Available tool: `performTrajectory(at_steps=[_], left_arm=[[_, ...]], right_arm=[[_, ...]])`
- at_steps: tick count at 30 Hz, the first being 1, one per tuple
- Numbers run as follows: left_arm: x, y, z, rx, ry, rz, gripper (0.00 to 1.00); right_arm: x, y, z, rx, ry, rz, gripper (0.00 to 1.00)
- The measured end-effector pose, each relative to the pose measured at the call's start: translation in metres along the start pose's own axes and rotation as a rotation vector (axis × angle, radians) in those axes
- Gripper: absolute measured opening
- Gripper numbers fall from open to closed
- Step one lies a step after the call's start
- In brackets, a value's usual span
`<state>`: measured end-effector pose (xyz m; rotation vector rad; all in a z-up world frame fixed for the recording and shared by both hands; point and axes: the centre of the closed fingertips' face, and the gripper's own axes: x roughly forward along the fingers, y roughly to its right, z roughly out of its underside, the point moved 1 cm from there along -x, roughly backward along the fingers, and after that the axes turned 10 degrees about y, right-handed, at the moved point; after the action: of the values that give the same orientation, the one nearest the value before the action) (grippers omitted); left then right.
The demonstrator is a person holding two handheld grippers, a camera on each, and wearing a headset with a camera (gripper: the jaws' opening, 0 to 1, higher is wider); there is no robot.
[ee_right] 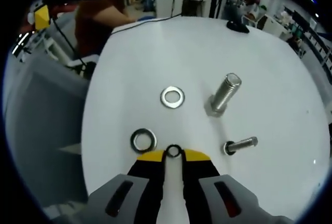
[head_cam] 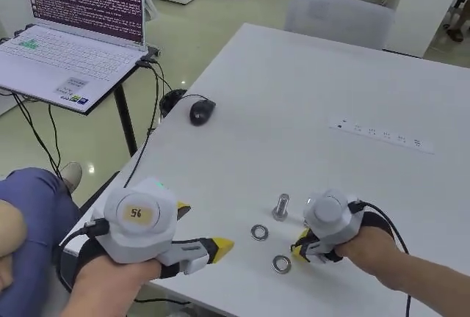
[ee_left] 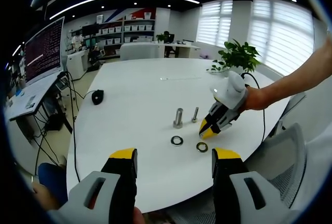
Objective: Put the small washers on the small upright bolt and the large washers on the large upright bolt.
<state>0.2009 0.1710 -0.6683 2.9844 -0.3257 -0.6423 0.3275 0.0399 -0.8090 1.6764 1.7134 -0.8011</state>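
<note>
Right gripper (ee_right: 173, 156) nearly closed, pinching small washer (ee_right: 168, 150) by its rim (thin hold). Risk: washer slips or cocks against small bolt (ee_right: 241, 144) just beyond. Left gripper (ee_left: 175, 155), near left, wide open, empty.

Head view high, down over table (head_cam: 294, 97); left gripper view farther back, right close; all share large bolt (head_cam: 281, 206)

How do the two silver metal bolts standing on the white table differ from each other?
The large silver metal bolt is much thicker than the small silver metal bolt. The large bolt also stands taller than the small one. Both stand upright, heads down, on the white table, with no washer on either.
</note>
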Motion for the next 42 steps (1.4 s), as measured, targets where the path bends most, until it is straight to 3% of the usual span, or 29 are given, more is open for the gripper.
performTrajectory(at_steps=[6, 12, 20, 24, 29, 34, 42], left_arm=[[0.003, 0.003, -0.002, 0.007, -0.001, 0.012, 0.57], [0.006, 0.004, -0.004, 0.019, -0.003, 0.020, 0.57], [0.011, 0.009, -0.007, 0.025, -0.002, 0.034, 0.57], [0.012, 0.010, -0.007, 0.025, -0.001, 0.037, 0.57], [0.009, 0.008, -0.006, 0.024, -0.004, 0.029, 0.57], [0.005, 0.003, -0.004, 0.018, -0.005, 0.016, 0.58], [0.004, 0.001, -0.002, 0.009, -0.007, 0.007, 0.58]], right_arm=[[-0.019, 0.012, 0.013, 0.055, 0.015, 0.058, 0.13], [-0.044, 0.037, 0.014, 0.097, 0.049, 0.121, 0.13], [-0.070, 0.069, -0.016, 0.026, 0.077, 0.165, 0.13], [-0.070, 0.079, -0.034, -0.010, 0.089, 0.157, 0.13], [-0.058, 0.076, -0.045, -0.054, 0.071, 0.118, 0.13], [-0.046, 0.071, -0.042, -0.083, 0.023, 0.088, 0.13], [-0.042, 0.069, -0.039, -0.088, 0.001, 0.072, 0.13]])
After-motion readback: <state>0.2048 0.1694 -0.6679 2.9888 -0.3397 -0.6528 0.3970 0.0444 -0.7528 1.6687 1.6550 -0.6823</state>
